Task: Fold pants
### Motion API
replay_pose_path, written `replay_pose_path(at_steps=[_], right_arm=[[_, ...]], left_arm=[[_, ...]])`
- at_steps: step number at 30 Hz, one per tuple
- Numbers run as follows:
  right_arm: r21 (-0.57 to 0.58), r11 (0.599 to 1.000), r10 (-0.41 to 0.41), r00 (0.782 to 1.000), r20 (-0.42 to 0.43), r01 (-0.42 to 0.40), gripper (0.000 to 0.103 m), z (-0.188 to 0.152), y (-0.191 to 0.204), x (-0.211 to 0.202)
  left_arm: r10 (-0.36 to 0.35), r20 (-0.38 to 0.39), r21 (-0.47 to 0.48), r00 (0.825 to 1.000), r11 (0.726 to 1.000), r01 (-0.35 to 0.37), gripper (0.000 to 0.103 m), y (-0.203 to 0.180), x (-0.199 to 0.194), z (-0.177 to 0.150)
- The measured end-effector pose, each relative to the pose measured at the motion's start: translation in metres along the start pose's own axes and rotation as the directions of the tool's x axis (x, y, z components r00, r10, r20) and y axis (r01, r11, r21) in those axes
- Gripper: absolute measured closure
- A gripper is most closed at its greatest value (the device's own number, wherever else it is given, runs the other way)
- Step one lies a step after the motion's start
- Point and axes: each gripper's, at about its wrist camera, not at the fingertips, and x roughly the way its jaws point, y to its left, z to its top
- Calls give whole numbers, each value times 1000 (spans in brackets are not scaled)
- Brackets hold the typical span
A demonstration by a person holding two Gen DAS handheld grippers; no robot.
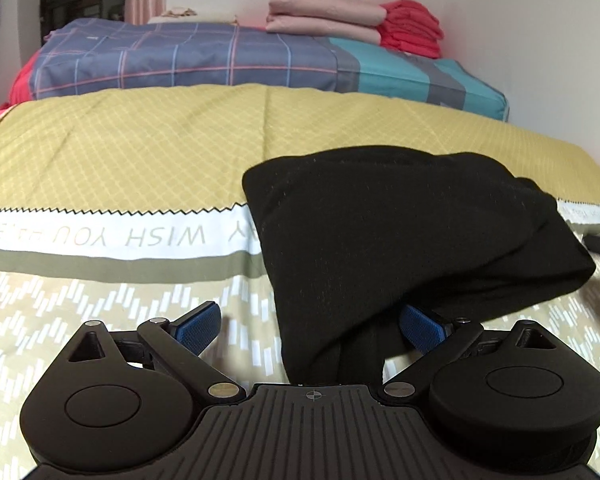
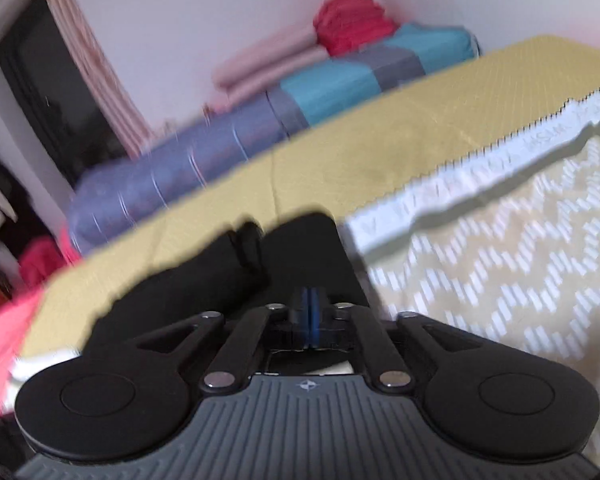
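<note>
Left-wrist view: the left gripper [image 1: 310, 326] has its two blue ribbed pads spread wide; a fold of the black pants [image 1: 400, 236] droops between them, unpinched. The pants form one soft, matte bundle, lying right of centre on the yellow diamond-quilted bedspread [image 1: 140, 148], across its white lettered band. Farther back sit one folded plaid-and-teal quilt [image 1: 228, 60], a pink folded stack [image 1: 324, 16] and a red one [image 1: 412, 28]. In the blurred, tilted right-wrist view, the right gripper [image 2: 309, 314] shows its pads almost touching, black cloth just beyond; whether any is pinched cannot be told.
</note>
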Motion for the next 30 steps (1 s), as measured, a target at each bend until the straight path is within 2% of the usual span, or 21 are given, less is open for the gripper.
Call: replay_pose_path(at_steps=[1, 3, 5, 7, 8, 9, 10, 11, 13, 14, 17, 19, 20, 22, 23, 24, 25, 27, 28, 29, 30], right_arm=[[-10, 1000, 19, 1000, 13, -19, 65, 3, 4, 1], [-11, 998, 57, 998, 0, -57, 55, 11, 13, 10], [-14, 998, 67, 996, -58, -67, 43, 17, 24, 31], [-14, 999, 44, 994, -95, -46, 38, 20, 29, 52], [-11, 999, 32, 994, -108, -33, 39, 20, 32, 60], [-18, 999, 26, 994, -106, -28, 45, 20, 37, 66], [-39, 999, 22, 994, -106, -26, 82, 19, 43, 69], [-74, 997, 15, 993, -120, -24, 92, 17, 50, 71], [-180, 984, -7, 995, -95, -10, 94, 17, 64, 61], [-201, 979, 8, 998, -60, -20, 96, 19, 65, 49], [-130, 987, 103, 994, 46, -96, 97, 29, 51, 0], [-105, 993, 62, 992, 106, -51, 97, 22, 35, -22], [-105, 994, 18, 995, 101, -7, 96, 15, 27, -22], [-120, 990, -75, 997, -7, 73, 96, 0, 11, -2], [-132, 987, -98, 994, -44, 91, 94, -6, 4, 6], [-142, 986, -91, 995, -35, 86, 93, -10, -1, 5], [-141, 987, -82, 997, -14, 79, 85, -9, -2, 1], [-125, 988, -81, 996, 38, 85, 60, -1, -4, -8], [-125, 989, -77, 996, 47, 83, 38, 5, -4, -8], [-121, 990, -69, 996, 51, 75, 30, 11, -4, -7], [-113, 991, -61, 997, 45, 66, 29, 15, -5, -5]], left_arm=[[-2, 0, -2, 1000, 1000, 2, 0, 2, 0, 1], [-4, 3, -3, 1000, 1000, 4, 0, 4, -1, 0], [-1, 3, -6, 1000, 1000, 1, 0, 6, 0, -2], [-8, -10, -16, 1000, 1000, 8, 0, 7, 6, 1], [-12, -15, -19, 1000, 1000, 11, 0, 8, 7, 1], [-13, -19, -19, 1000, 1000, 12, 0, 8, 8, 2], [-17, -22, -20, 1000, 1000, 17, 0, 9, 9, 2], [-23, -24, -24, 999, 999, 23, 0, 10, 10, 2], [-37, -30, -37, 999, 999, 36, 0, 13, 10, 2], [-43, -30, -43, 999, 998, 42, 0, 14, 10, 2], [-70, -20, -50, 997, 996, 69, 0, 17, 7, 1], [-99, -14, -45, 995, 994, 98, 0, 18, 5, 0], [-121, -14, -35, 993, 992, 120, 0, 18, 4, -1], [-162, -20, 1, 987, 987, 162, 0, 19, -2, -4], [-178, -25, 15, 984, 984, 178, 0, 21, -6, -6], [-199, -26, 26, 980, 979, 200, 0, 23, -11, -8], [-226, -20, 41, 974, 973, 227, 0, 26, -19, -10], [-259, -1, 78, 966, 963, 258, 0, 33, -37, -14], [-271, 13, 93, 963, 959, 269, 0, 35, -44, -13], [-281, 27, 102, 959, 956, 277, 0, 38, -51, -11], [-285, 42, 103, 958, 955, 279, 0, 40, -55, -6]])
